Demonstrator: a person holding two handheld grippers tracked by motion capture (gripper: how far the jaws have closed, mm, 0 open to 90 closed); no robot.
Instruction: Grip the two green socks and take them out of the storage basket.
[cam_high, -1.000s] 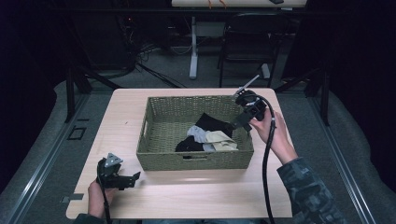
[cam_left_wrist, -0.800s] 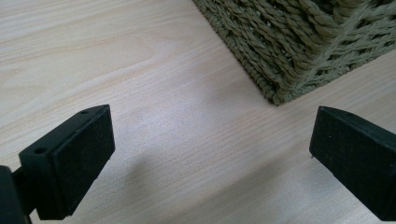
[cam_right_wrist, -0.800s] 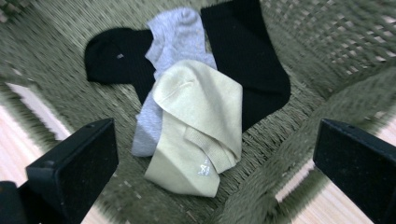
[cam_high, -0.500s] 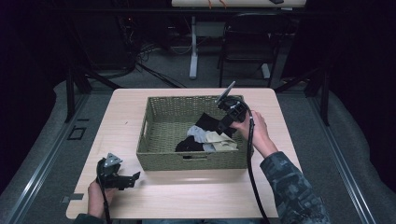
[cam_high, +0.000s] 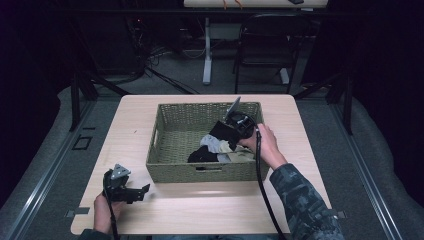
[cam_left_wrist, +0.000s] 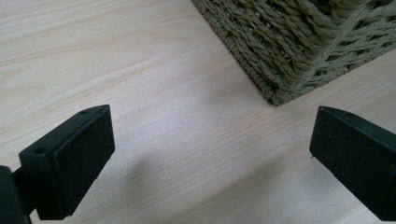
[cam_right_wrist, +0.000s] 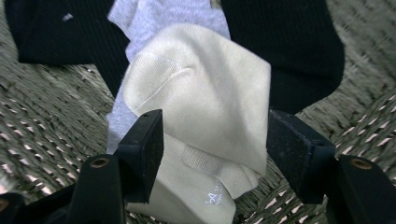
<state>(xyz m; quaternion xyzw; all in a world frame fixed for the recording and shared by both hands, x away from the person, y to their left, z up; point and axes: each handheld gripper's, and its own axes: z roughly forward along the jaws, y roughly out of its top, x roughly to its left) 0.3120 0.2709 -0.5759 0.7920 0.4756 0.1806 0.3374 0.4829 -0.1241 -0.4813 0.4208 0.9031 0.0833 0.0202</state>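
Two grippers are at work on a pale wooden table (cam_high: 200, 210) that carries a woven basket (cam_high: 172, 142) near its middle. The right gripper (cam_high: 227, 134), held in the person's right hand (cam_high: 265, 145), reaches down into the right part of the basket, over a small heap of socks lying on the basket floor toward its near right side. In the right gripper view its jaws stand apart on either side of a cream sock (cam_right_wrist: 210, 102), the left jaw touching or just beside the fabric and the right jaw close against its other edge; they straddle the sock but have not pinched it, so the claw is released. Under the cream sock lies a light grey sock (cam_right_wrist: 159, 18), and dark socks (cam_right_wrist: 289, 51) spread out to both sides of it on the weave. In the high view the heap shows as a cream and grey patch with a black sock (cam_high: 202, 155) at its left end. The left gripper (cam_high: 140, 191) rests low over the table at the near left, just off the basket's near left corner, held in the left hand (cam_high: 102, 215). Its own view shows both jaws spread wide with bare wood between them and the basket's corner (cam_left_wrist: 280, 88) just beyond, so that claw is released too, grasping nothing.
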